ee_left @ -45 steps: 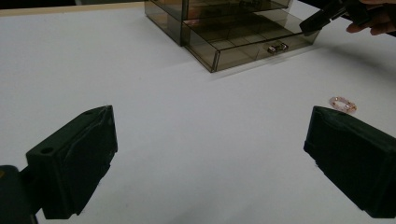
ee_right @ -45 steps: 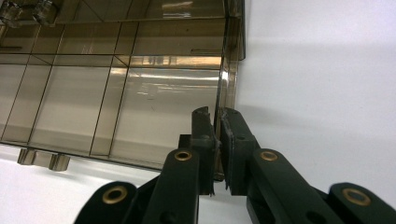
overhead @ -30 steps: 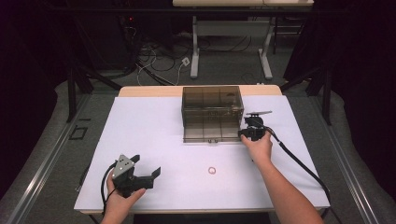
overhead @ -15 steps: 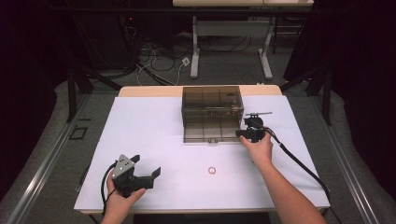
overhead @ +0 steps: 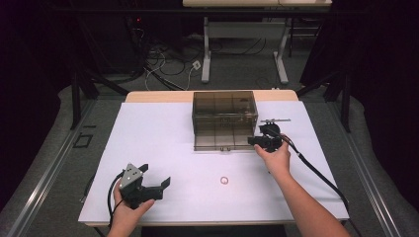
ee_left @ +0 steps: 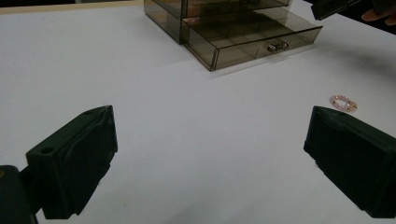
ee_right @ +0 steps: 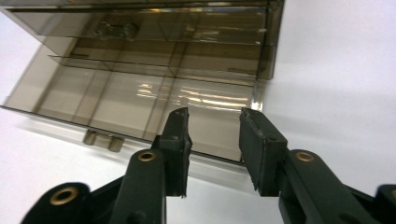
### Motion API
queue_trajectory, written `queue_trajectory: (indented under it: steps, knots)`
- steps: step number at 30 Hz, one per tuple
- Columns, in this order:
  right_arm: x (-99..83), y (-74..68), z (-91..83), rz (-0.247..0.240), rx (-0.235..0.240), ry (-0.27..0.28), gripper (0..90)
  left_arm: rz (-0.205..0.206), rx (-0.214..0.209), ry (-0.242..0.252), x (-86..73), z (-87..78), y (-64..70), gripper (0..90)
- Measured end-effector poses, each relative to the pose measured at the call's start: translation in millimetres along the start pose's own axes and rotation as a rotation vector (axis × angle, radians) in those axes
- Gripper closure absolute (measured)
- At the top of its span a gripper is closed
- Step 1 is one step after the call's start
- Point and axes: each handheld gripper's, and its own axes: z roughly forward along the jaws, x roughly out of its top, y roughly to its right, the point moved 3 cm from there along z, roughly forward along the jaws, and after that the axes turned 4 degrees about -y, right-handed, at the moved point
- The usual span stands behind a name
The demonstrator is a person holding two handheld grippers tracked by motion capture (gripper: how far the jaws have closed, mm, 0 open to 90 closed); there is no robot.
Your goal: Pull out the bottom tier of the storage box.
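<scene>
My right gripper [ee_right: 212,140], jaws narrowly parted, hangs over the open drawer [ee_right: 140,100] at upper centre; they seem empty. A nudge could shove it shut.

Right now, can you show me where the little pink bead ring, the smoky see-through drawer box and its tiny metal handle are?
little pink bead ring [ee_left: 343,102], left gripper view, on its beads.
smoky see-through drawer box [overhead: 225,101], high view, on its top.
tiny metal handle [ee_left: 277,45], left gripper view, on its middle.

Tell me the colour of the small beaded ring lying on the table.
Pale pink with gold-toned bits; the beaded ring shows best in the left gripper view.
</scene>
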Motion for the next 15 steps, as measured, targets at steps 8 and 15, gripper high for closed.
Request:
queue_trajectory:
  steps: [8,15]
  knots:
    - [-1.5,-5.9,-7.8,-0.055,0.038,0.045,54.7,-0.004,-0.004,-0.001,-0.1,0.4,0.5,2.6]
    - [-3.5,-13.1,-14.1,-0.093,0.101,0.074,52.9,-0.002,-0.003,-0.005,-0.2,0.5,0.9,2.6]
